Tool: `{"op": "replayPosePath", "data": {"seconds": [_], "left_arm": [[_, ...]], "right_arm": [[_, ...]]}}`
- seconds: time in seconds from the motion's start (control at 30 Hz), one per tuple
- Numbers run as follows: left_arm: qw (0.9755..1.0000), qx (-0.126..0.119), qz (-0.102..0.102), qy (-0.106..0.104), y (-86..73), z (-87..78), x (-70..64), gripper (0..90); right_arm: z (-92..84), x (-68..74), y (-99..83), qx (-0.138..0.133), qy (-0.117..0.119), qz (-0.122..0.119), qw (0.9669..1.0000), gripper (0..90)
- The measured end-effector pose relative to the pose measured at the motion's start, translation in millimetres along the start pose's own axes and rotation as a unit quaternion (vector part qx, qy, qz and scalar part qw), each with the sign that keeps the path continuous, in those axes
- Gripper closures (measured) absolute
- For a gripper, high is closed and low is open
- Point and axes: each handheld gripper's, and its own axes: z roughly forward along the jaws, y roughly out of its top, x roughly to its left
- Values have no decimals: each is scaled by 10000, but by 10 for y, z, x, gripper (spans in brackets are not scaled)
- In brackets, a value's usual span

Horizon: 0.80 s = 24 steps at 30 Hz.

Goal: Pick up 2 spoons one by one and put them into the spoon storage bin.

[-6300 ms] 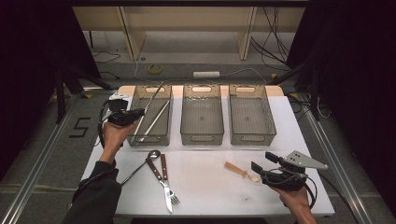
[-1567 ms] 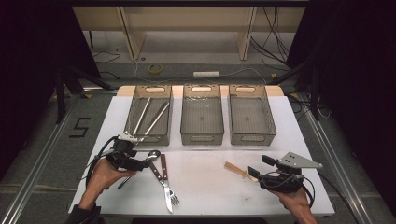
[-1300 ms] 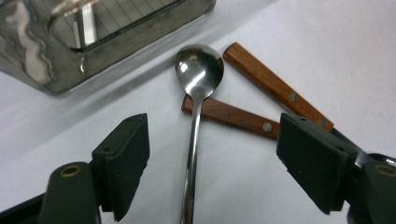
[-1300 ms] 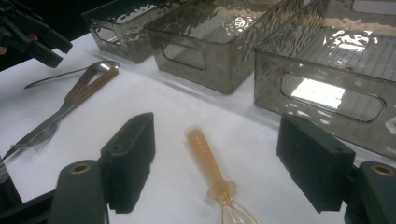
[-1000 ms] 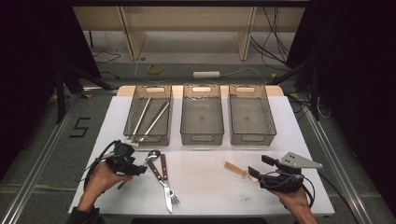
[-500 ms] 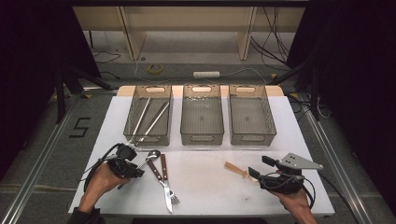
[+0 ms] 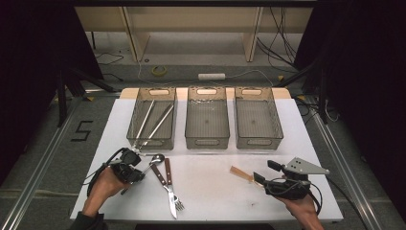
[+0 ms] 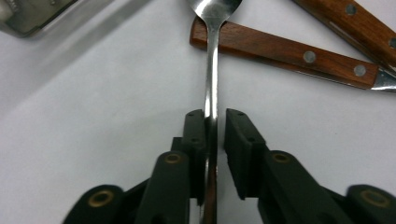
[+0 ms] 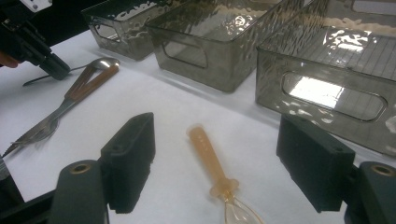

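Note:
A metal spoon lies on the white table, its handle running toward the near left. My left gripper is low over that handle. Its jaws have just been closing around it: one pad touches the handle and a thin gap shows at the other. An orange translucent plastic spoon lies on the table between the wide-open jaws of my right gripper, untouched. From above, the right gripper points left at the plastic spoon.
A wooden-handled fork and a wooden-handled knife lie beside the metal spoon. Three smoky plastic bins stand in a row at the back: the left bin holds long metal utensils, while the middle bin and right bin look bare.
The left hand came down from the left bin to the metal spoon, and its jaws narrowed around the handle. The right hand and its gripper have kept still.

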Motion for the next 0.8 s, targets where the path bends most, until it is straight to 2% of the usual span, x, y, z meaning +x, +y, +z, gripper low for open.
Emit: {"op": "replayPosePath", "data": {"seconds": [0.17, 0.47, 0.67, 0.8], "left_arm": [[9999, -13, 102, 31, -2, -2, -10, 833], [9999, -71, 62, -36, -12, -8, 10, 840], [9995, -325, 52, -36, -26, -66, 16, 843], [9992, -398, 53, -66, -20, -85, 13, 843]], "right_arm": [[6, 8, -3, 16, -3, -5, 10000, 291], [-14, 5, -8, -3, -26, -17, 10000, 291], [-9, 15, -3, 6, -41, -31, 10000, 291], [-9, 16, -7, 18, -40, -32, 10000, 291]]}}
